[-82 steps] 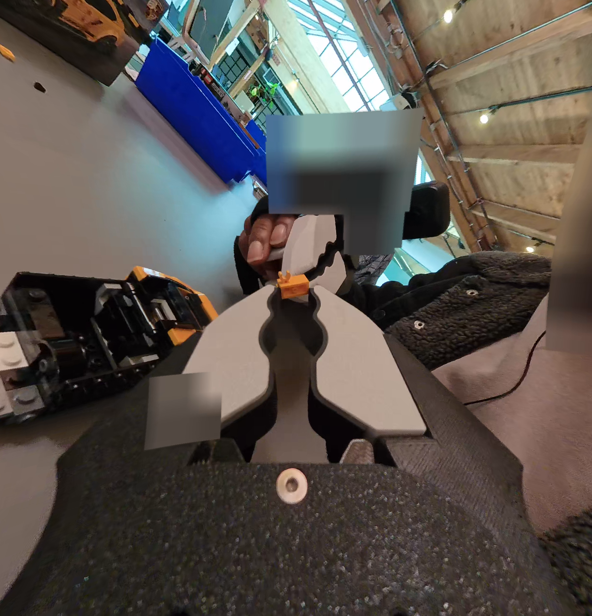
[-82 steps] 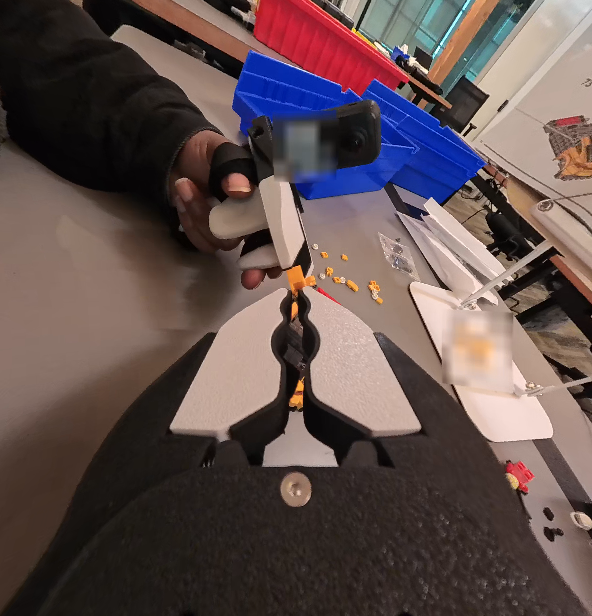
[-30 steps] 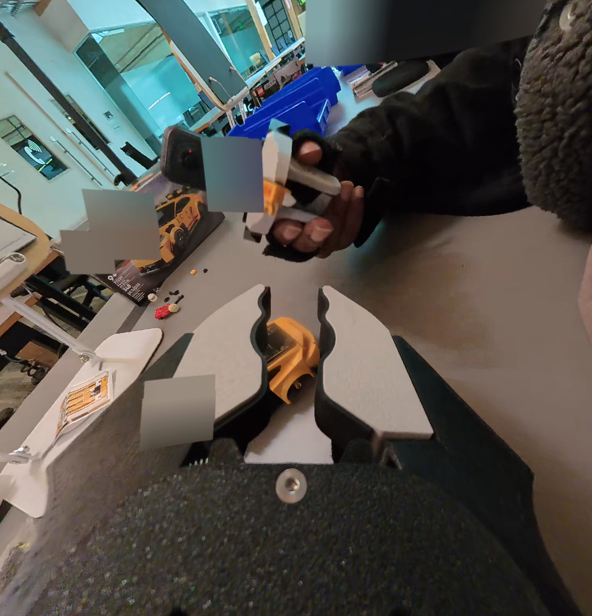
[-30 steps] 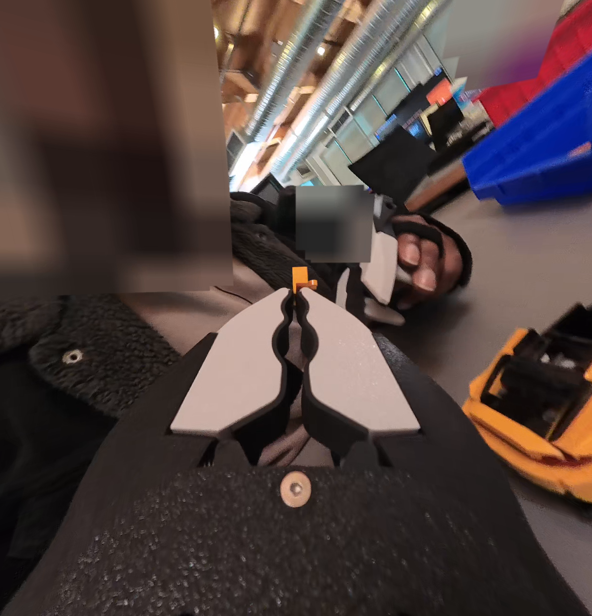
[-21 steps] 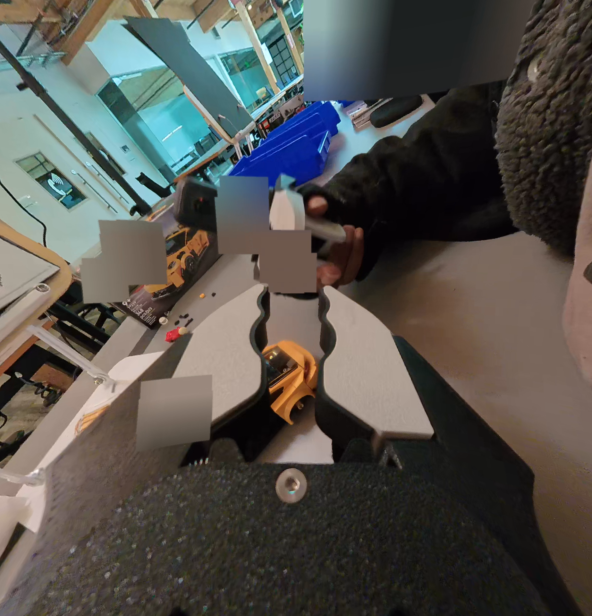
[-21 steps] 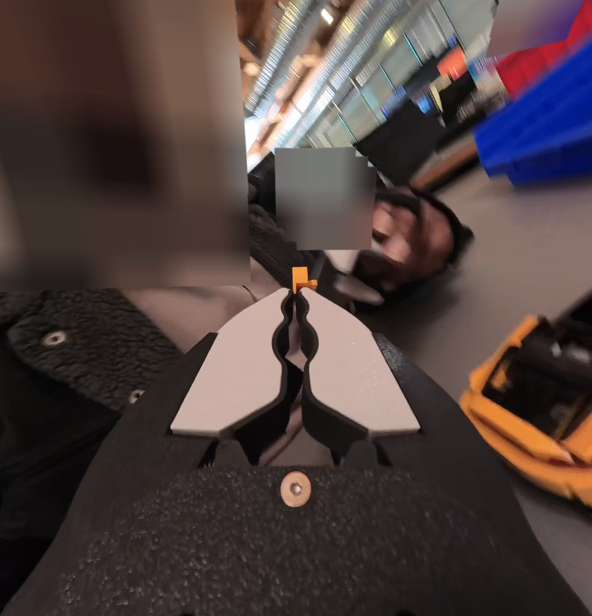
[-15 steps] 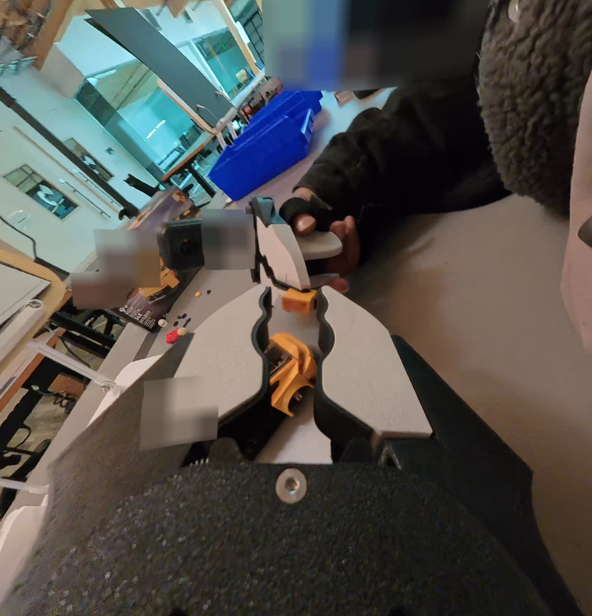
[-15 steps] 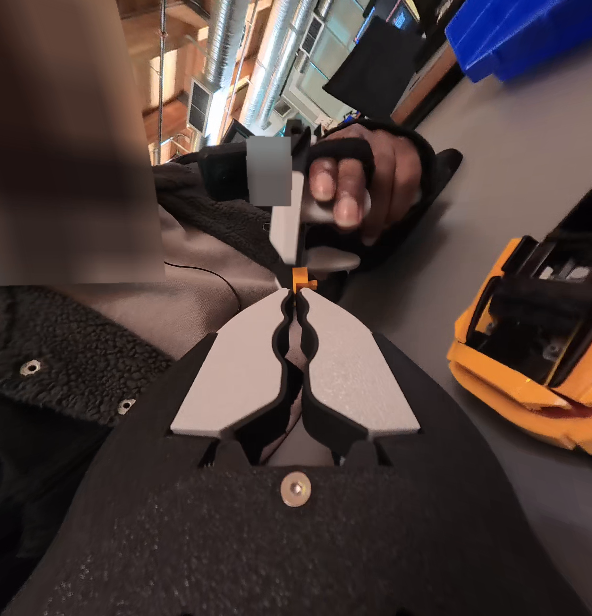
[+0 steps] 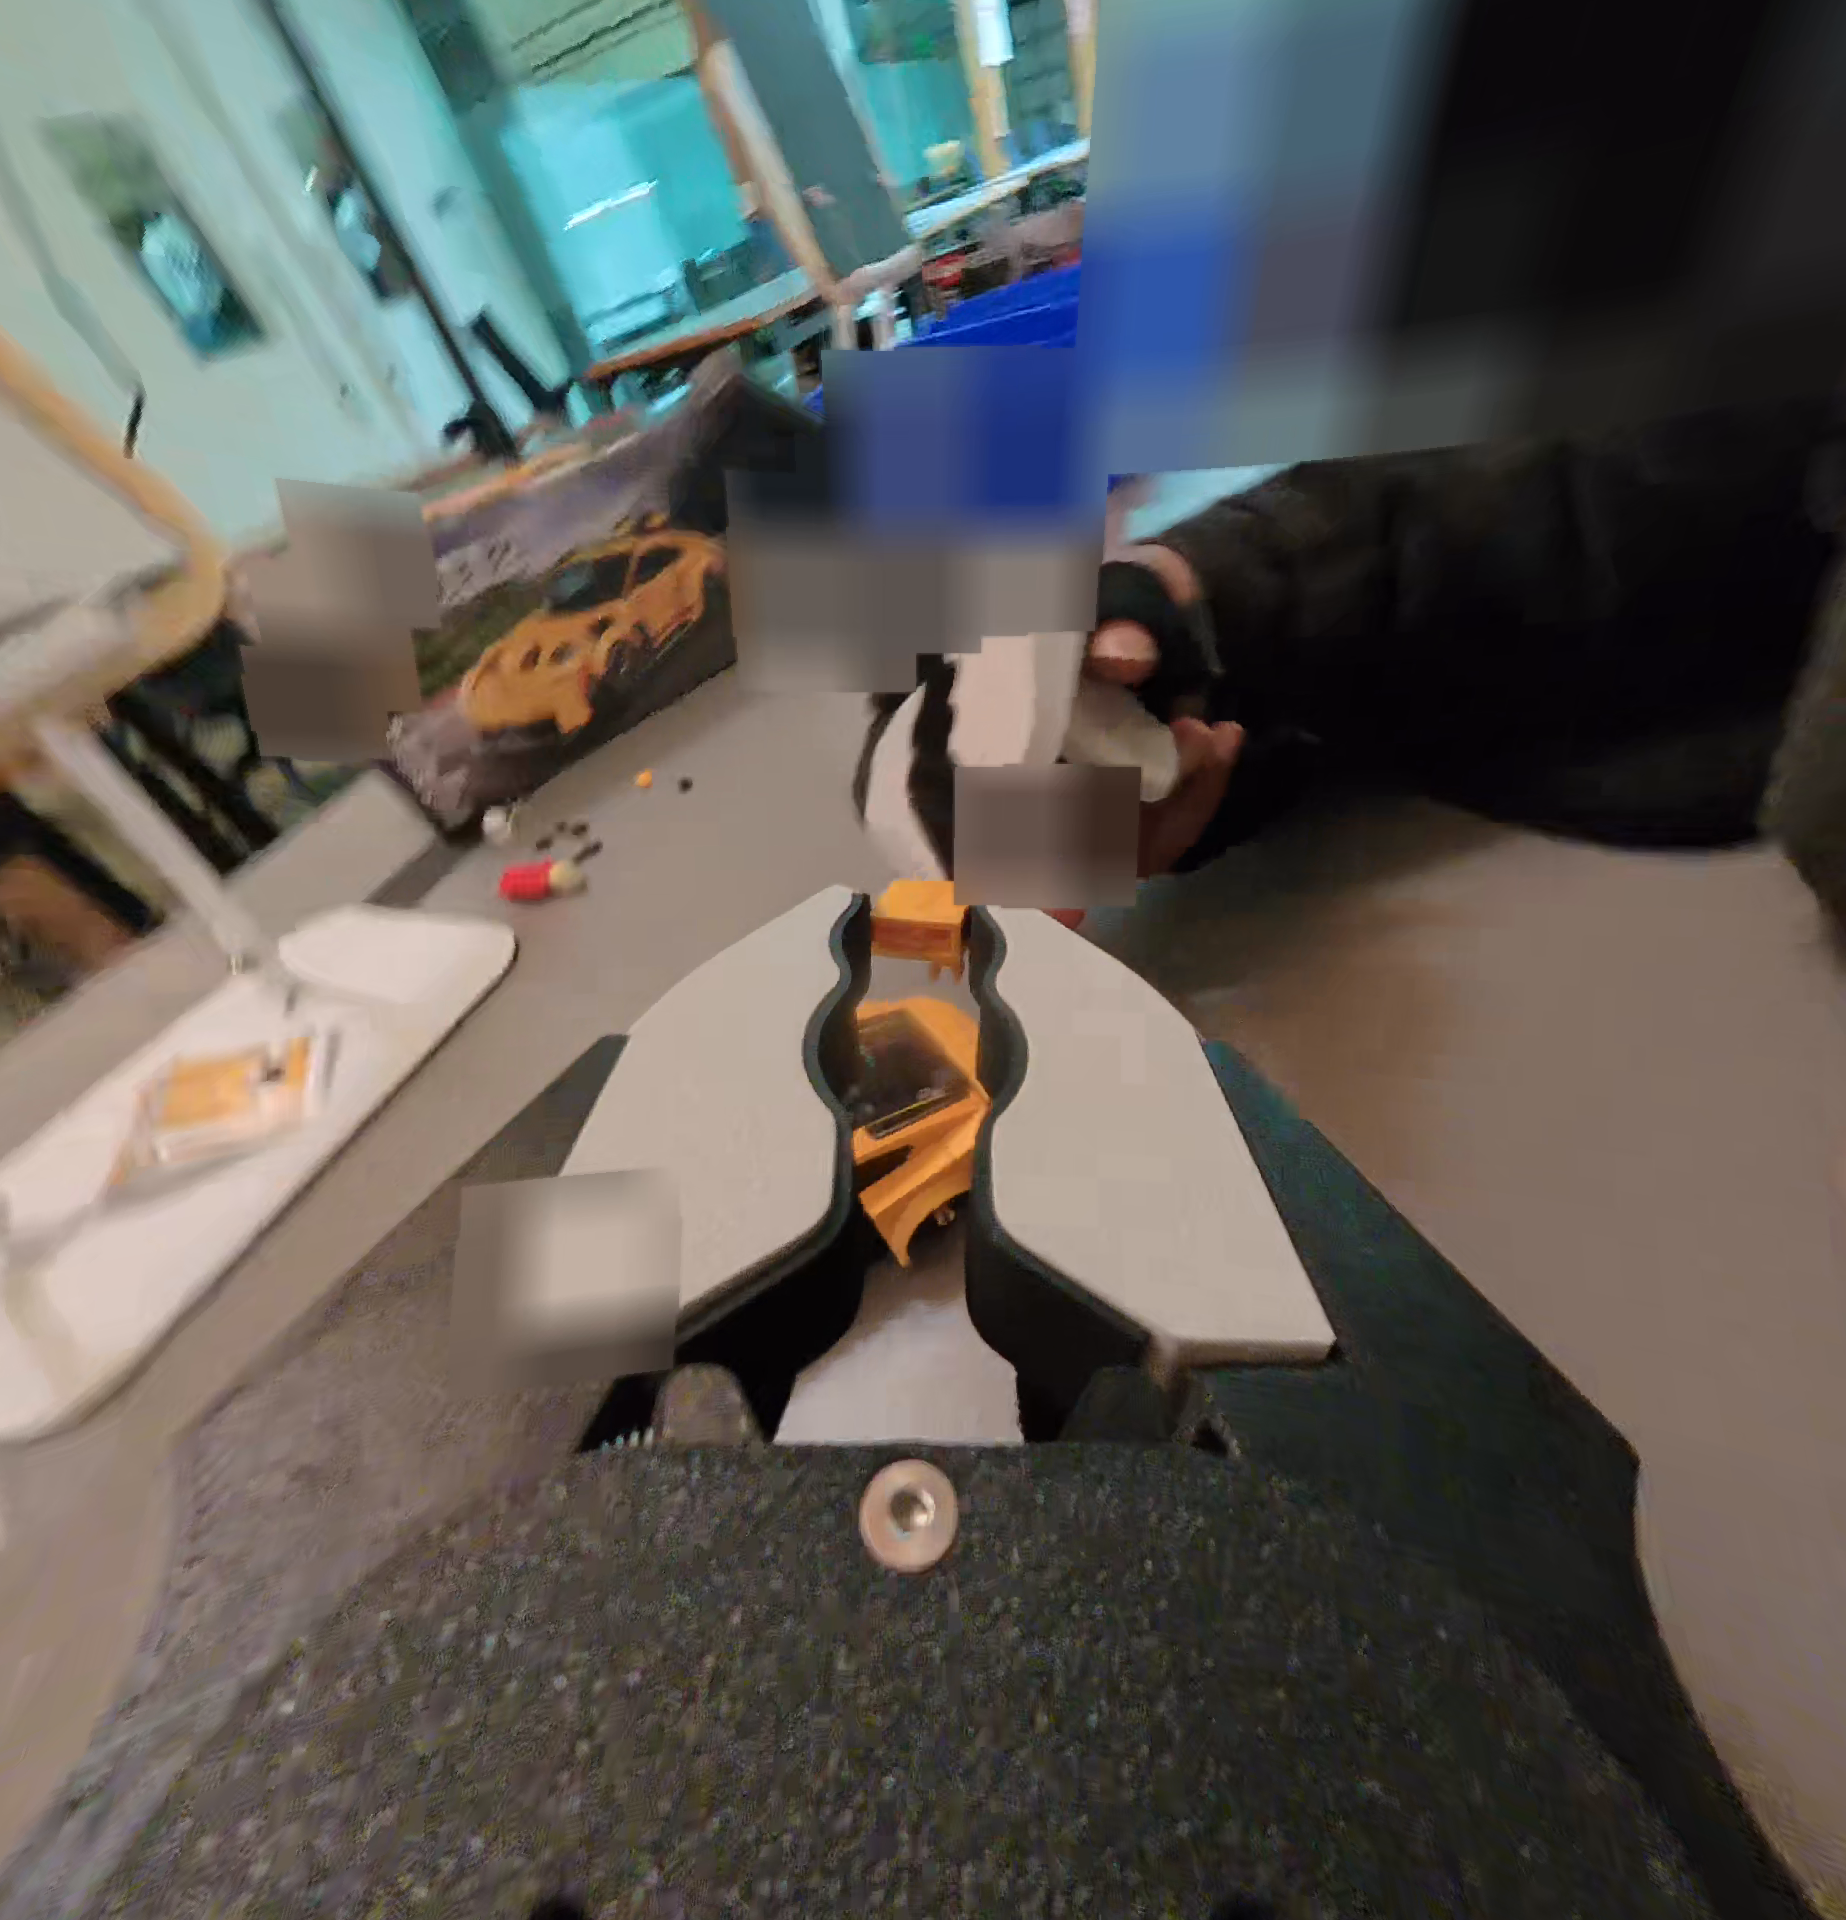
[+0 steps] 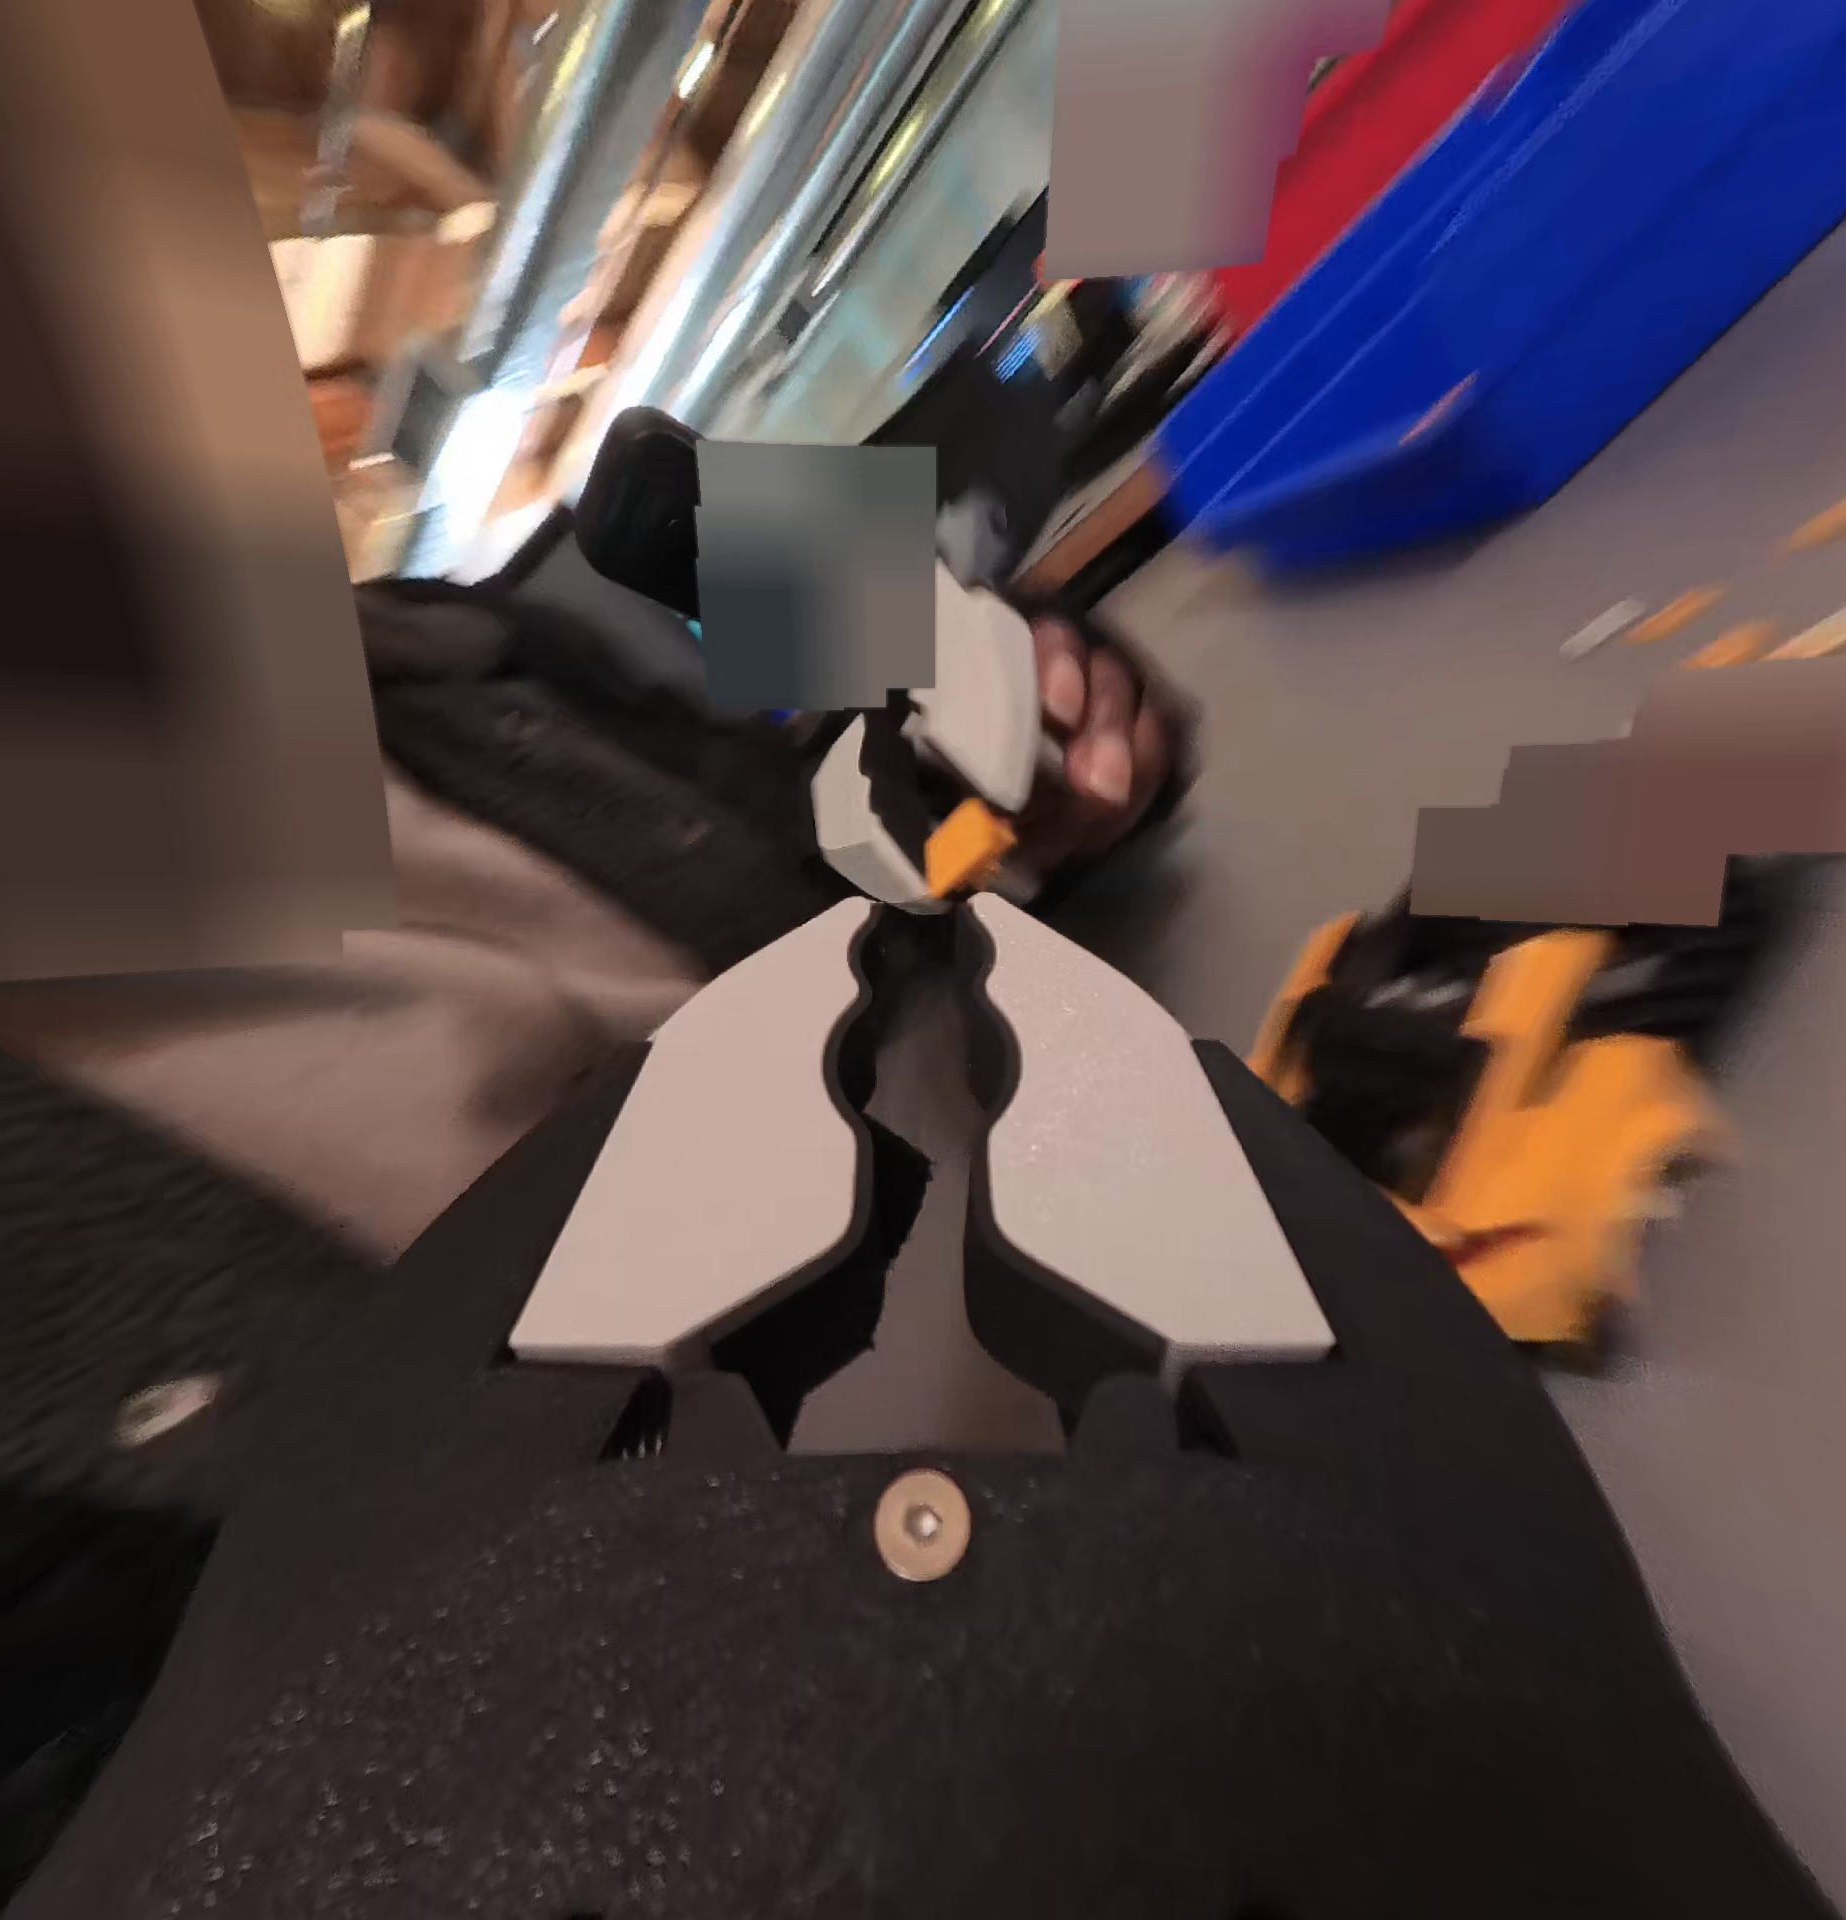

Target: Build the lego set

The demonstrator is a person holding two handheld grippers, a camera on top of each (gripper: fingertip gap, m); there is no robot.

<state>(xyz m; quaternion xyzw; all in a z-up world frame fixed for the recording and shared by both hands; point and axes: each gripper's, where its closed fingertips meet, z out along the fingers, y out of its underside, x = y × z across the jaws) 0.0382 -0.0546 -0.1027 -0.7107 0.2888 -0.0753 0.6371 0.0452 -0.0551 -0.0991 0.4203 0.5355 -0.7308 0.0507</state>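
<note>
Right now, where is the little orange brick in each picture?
Left wrist view: the little orange brick is just above centre, between the left gripper's fingertips.
Right wrist view: just above centre, in that same gripper, farther off.
Shared landmark: the yellow car.

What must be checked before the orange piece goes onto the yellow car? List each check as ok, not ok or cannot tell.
1. Orange piece clamped at the tips of the left gripper: ok.
2. Right gripper open and empty: ok.
3. Right gripper clear of the piece: not ok; its tips sit close beside it.
4. Yellow car lying on the grey table, held by neither gripper: ok.
5. Piece turned the right way for its place on the car: cannot tell; both views are blurred.
</note>
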